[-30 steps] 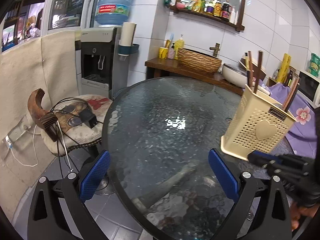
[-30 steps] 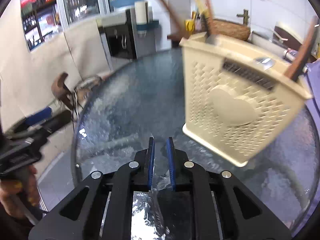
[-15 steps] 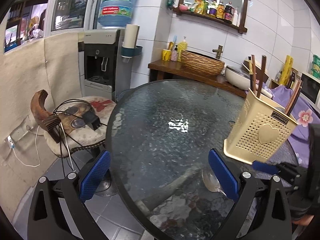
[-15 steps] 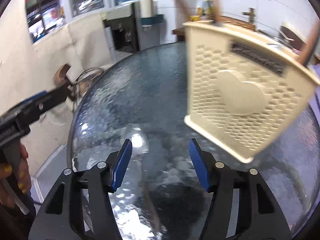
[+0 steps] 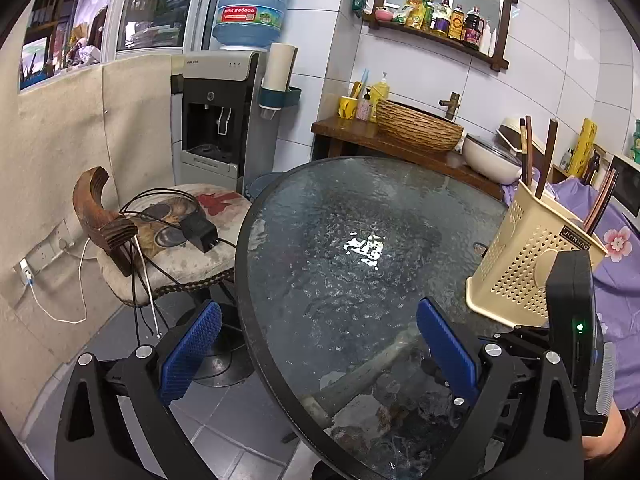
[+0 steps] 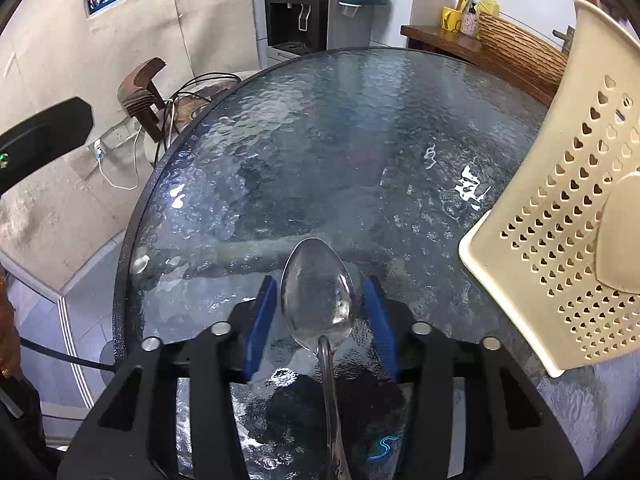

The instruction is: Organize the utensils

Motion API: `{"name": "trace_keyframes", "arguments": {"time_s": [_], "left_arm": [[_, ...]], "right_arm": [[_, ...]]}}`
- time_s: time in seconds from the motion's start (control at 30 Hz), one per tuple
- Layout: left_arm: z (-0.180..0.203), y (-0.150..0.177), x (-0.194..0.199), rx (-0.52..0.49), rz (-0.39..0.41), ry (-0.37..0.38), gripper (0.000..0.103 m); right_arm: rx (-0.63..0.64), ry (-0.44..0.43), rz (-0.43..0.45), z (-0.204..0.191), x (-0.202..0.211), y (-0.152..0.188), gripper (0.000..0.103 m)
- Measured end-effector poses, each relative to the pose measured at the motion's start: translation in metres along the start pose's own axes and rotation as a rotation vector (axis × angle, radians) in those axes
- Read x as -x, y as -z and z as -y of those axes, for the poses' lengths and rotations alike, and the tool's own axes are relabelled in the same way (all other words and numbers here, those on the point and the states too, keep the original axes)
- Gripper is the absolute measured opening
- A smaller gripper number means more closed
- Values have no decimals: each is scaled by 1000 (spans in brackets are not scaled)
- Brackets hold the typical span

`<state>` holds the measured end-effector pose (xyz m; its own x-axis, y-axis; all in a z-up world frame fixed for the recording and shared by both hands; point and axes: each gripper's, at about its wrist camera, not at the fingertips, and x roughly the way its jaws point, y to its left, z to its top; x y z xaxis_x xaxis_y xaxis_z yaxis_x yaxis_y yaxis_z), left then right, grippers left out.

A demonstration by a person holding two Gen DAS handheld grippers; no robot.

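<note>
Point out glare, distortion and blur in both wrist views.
Left wrist view: sharp, a white light reflection glares on the round textured glass table; fisheye bends the wall tiles and darkens the corners. Right wrist view: also sharp, smaller glints on the glass, the silver metal spoon mirrors its surroundings, and the cream perforated plastic utensil holder bulges at the edge.

Brightness: even daylight-white, both views well lit.
Source: window (image 5: 120, 4) glowing at 10 o'clock of the left view; ceiling lamp mirrored on the worktop (image 5: 360, 208).
Glare: white patch (image 5: 364, 246) dead centre on the glass, another at 3 o'clock in the right view.
Shadows: soft and dark under the spoon (image 6: 318, 300).
Focus: sharp, no motion blur.
Distortion: heavy fisheye bend, black corners.
</note>
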<state>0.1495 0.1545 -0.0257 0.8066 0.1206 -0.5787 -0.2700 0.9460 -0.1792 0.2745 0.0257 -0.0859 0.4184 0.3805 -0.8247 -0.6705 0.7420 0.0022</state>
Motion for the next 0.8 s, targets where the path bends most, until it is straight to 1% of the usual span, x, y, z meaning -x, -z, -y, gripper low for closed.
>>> {"name": "trace_keyframes", "arguments": {"time_s": [0.23, 0.33, 0.63, 0.7, 0.8], "left_arm": [[7, 2, 1, -12, 0, 10, 96], [10, 2, 1, -14, 0, 17, 96], [17, 3, 0, -21, -3, 30, 96], [20, 4, 1, -26, -5, 34, 96], [26, 5, 0, -38, -8, 42, 96]], "right_arm": [[-13, 16, 6, 0, 5, 4, 38], [-43, 18, 48, 6, 18, 7, 38], [-146, 23, 226, 32, 98, 6, 38], [-159, 26, 259, 35, 115, 8, 38], [-189, 8, 290, 42, 132, 9, 38]]}}
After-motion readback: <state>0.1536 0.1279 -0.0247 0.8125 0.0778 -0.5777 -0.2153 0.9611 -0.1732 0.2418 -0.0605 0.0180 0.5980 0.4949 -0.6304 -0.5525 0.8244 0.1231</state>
